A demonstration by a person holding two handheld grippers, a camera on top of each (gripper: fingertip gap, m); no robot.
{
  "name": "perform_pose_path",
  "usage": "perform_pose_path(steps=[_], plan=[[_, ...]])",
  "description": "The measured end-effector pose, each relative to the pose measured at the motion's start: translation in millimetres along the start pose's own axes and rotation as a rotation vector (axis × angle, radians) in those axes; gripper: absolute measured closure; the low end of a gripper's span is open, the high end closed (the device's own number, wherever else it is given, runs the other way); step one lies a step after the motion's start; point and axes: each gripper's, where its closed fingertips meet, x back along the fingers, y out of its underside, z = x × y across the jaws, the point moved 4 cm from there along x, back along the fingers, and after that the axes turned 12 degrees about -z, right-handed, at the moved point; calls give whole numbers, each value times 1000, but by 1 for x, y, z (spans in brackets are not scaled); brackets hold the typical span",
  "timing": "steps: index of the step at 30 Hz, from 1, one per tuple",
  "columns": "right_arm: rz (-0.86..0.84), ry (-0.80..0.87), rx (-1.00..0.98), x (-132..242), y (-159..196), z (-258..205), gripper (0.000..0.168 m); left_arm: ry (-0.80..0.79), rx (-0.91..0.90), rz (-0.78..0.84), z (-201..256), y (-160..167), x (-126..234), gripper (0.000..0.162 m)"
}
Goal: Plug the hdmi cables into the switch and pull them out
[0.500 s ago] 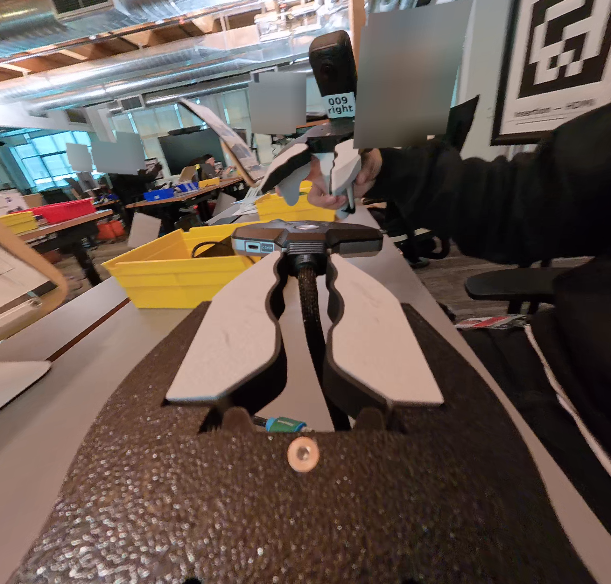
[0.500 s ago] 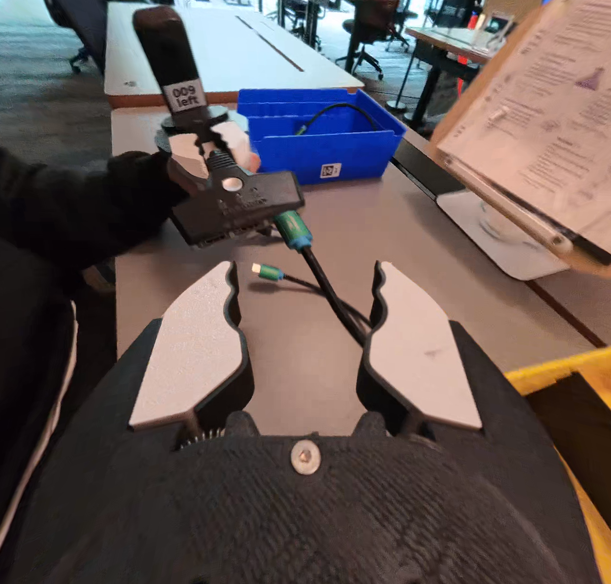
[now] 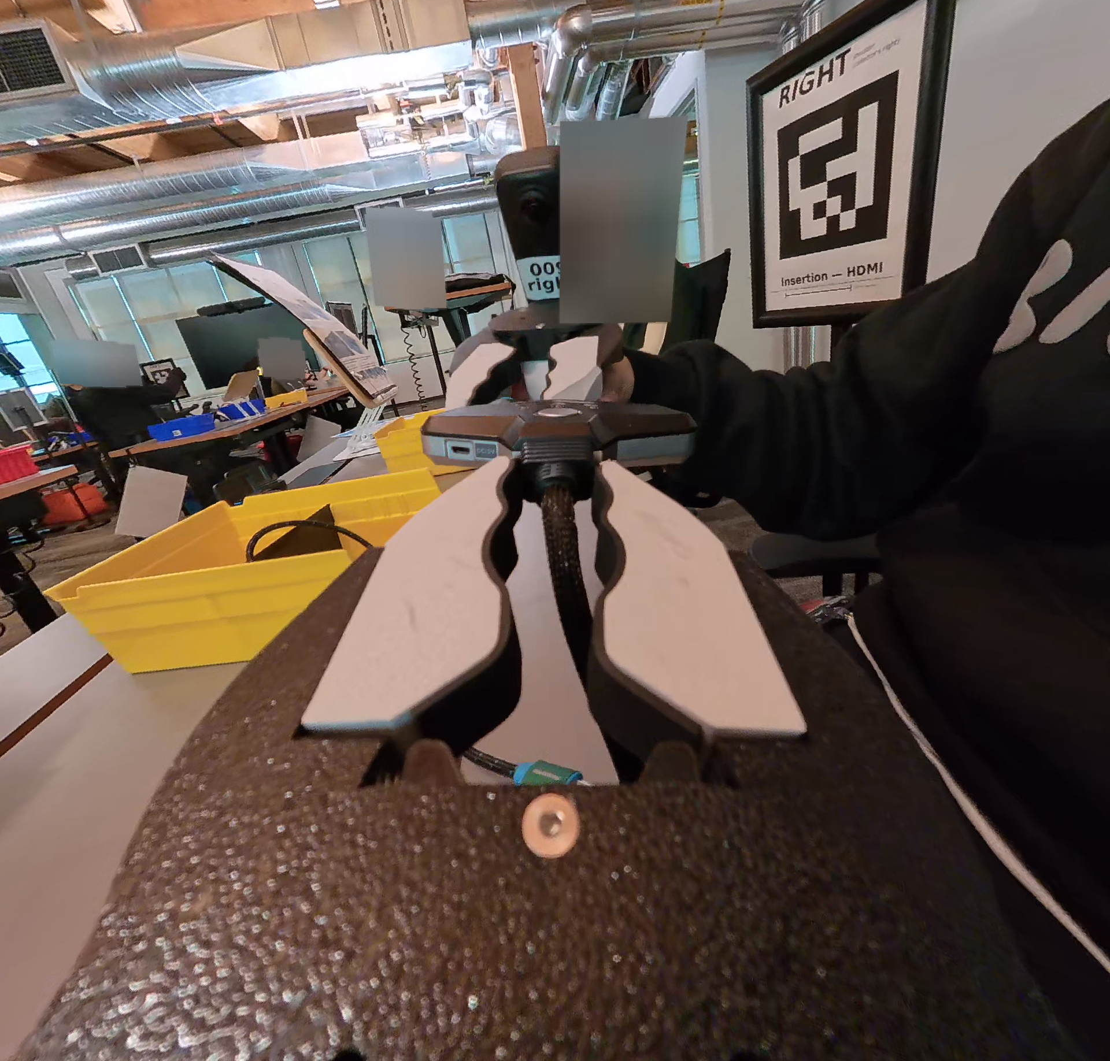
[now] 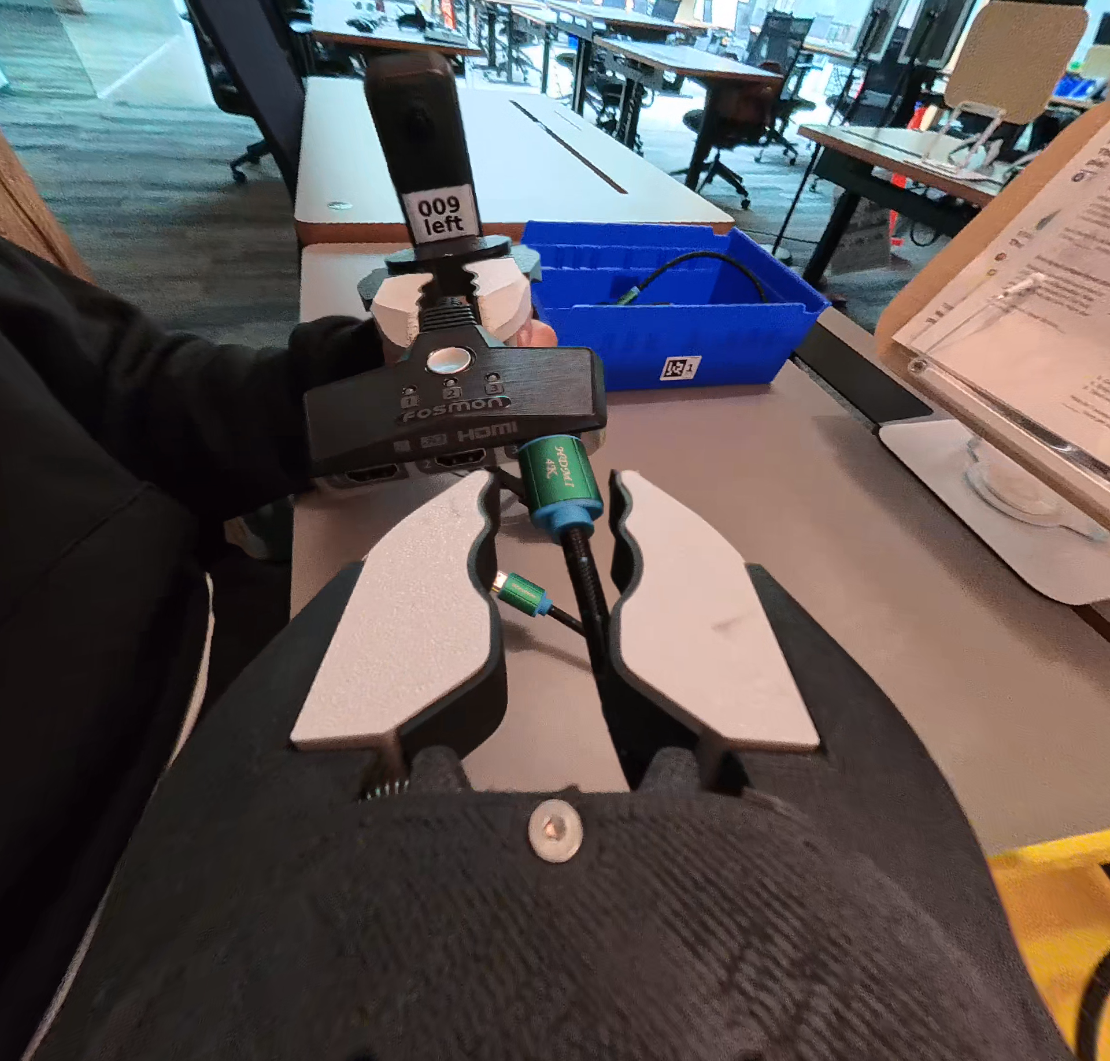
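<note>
Grey tabletop [image 4: 751, 522] is seen beneath everything, with a blue bin [image 4: 679, 336] at its far end and a yellow bin [image 3: 198, 588] nearer the right side. Above the table the black switch [image 4: 450, 408] is held aloft by the left gripper [image 3: 555, 474], whose fingers are closed on the ribbed collar of the switch's braided lead [image 3: 564, 558]. The right gripper [image 4: 552, 480] is parted, with the green HDMI plug [image 4: 558, 480] lying between its fingertips but not yet clamped. That plug is seated in the rightmost port of the switch; a smaller green connector [image 4: 521, 592] hangs loose below.

A pull taken off-axis is judged the main risk: the plug could bind or the port be strained. Since the switch is held only by its collar, it could twist or slip in the left fingers when the plug is drawn. A closure landing on the thin cable rather than the plug body could also stress the cable.

Compared with half a second ago, the right gripper has been brought up to the plug, which then lay well ahead of its tips, and its fingers have been narrowed. The left gripper's hold is unchanged.
</note>
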Motion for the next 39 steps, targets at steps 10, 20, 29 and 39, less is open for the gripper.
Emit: perform_pose_path(steps=[10,20,29,39], plan=[[132,-66,-48,4,-2,-2,140,23,5,23,1,1,0,140],[147,-155,-182,0,2,-1,146,39,10,45,2,2,-1,140],[65,-139,-88,6,3,-6,146,38,-7,-15,5,1,-2,140],[213,201,-99,147,23,61,148,-202,-5,190,-17,-36,74,140]])
